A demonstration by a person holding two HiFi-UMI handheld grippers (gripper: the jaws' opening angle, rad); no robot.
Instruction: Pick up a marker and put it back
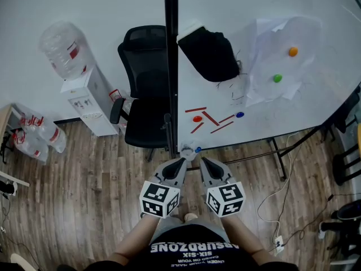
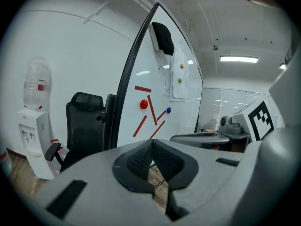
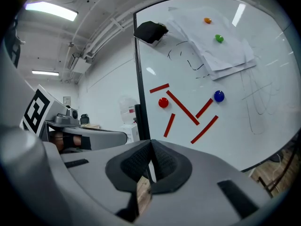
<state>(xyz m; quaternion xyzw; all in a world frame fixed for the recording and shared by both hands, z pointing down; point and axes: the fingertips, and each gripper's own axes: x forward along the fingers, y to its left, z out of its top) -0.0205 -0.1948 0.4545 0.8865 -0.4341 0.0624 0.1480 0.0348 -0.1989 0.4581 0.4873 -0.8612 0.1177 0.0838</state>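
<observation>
Left gripper (image 1: 181,161) and right gripper (image 1: 204,161) are held side by side, each with its jaws pressed together and nothing between them. A small pale, blue-tipped item (image 1: 189,150), too small to confirm as the marker, sits at the near edge of the white whiteboard (image 1: 282,117), just beyond the jaw tips.

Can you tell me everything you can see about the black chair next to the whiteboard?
The office chair is all black, with a headrest on top, a tall back, a padded seat and armrests. It stands upright on the wooden floor with nobody sitting in it. It is between the water dispenser and the whiteboard's black frame post, which hides the chair's right edge in the head view. Whether it touches the post cannot be told, and its base is hard to make out.
</observation>
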